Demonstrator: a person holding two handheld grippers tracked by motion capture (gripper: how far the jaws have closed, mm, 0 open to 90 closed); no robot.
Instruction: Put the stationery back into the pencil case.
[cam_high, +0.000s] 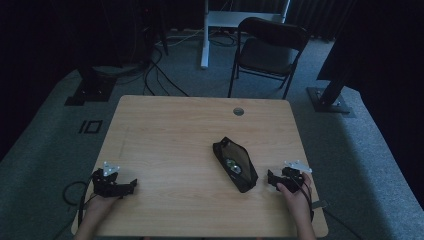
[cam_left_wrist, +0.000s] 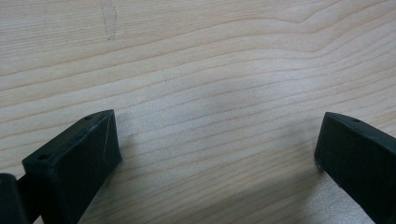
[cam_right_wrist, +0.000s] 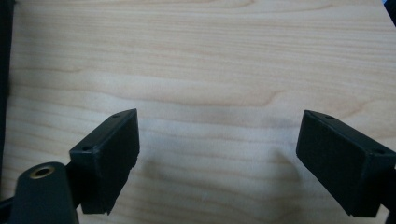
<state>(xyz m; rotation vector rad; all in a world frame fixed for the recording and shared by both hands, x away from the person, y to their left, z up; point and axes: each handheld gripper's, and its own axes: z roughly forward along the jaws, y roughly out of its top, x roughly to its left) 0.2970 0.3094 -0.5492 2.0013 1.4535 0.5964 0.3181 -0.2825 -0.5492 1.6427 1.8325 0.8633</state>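
Note:
A black zip pouch (cam_high: 235, 164) lies open on the wooden table (cam_high: 170, 130), right of centre, with something shiny inside it. My right gripper (cam_high: 272, 181) rests on the table just right of the pouch, apart from it; its jaws (cam_right_wrist: 218, 149) stand wide open over bare wood. My left gripper (cam_high: 131, 185) sits near the table's front left corner, well away from the pouch. Its jaws (cam_left_wrist: 217, 149) are open too, with nothing between them.
A round cable hole (cam_high: 238, 111) sits near the table's far edge. Beyond the table stand a black folding chair (cam_high: 267, 50) and a white desk leg (cam_high: 204, 35). Cables and stand bases (cam_high: 90, 92) lie on the grey carpet around.

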